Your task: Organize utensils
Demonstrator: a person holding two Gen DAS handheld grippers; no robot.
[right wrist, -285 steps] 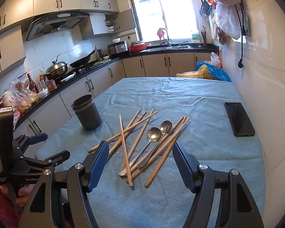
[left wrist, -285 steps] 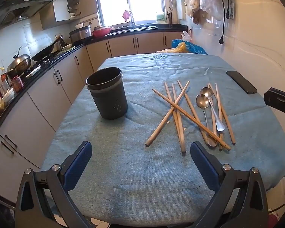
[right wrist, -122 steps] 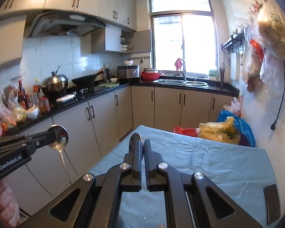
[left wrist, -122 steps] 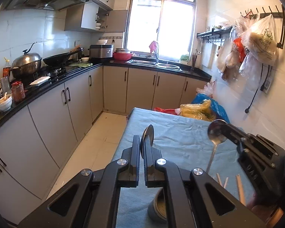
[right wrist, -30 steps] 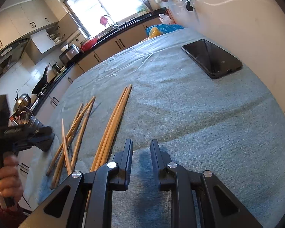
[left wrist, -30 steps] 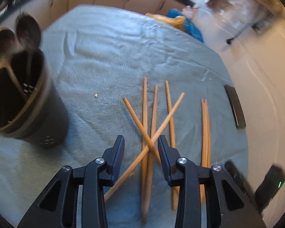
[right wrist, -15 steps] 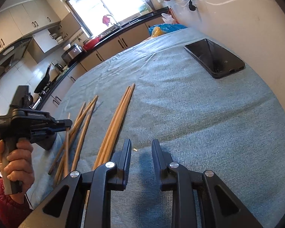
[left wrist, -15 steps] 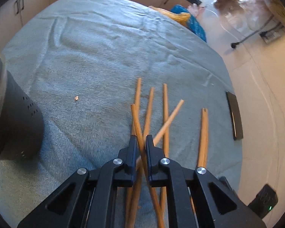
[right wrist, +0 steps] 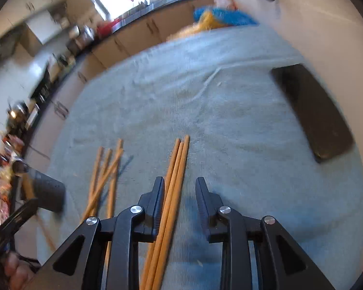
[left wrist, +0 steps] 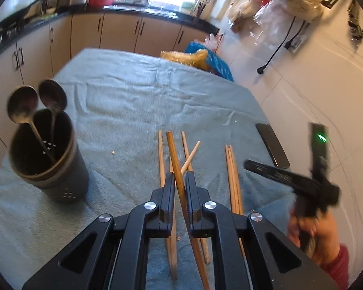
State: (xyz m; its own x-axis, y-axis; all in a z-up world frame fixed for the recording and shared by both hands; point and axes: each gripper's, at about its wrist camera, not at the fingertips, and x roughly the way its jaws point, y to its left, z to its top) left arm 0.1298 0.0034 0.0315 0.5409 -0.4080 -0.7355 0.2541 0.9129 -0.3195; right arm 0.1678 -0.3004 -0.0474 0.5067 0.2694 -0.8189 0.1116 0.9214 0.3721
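My left gripper (left wrist: 180,177) is shut on one wooden chopstick (left wrist: 175,154) and holds it raised above the blue cloth. Other chopsticks (left wrist: 161,154) lie loose under it. A dark utensil cup (left wrist: 48,166) stands to the left with two metal spoons (left wrist: 21,105) in it. A bundle of three chopsticks (right wrist: 175,171) lies on the cloth. My right gripper (right wrist: 179,186) is open, low over that bundle, which runs between its jaws close to the left finger. The right gripper also shows in the left wrist view (left wrist: 273,171). More chopsticks (right wrist: 105,171) lie to the left.
A black phone (right wrist: 314,111) lies on the cloth at the right, near the wall; it also shows in the left wrist view (left wrist: 272,145). The blue cloth (left wrist: 133,96) covers the table. Bags (left wrist: 198,59) sit past its far end. Kitchen cabinets run along the left.
My left gripper has lifted with the chopstick and tilted up, so the cup with the spoons is back in view. My right gripper has opened wider and moved left over the bundle of three.
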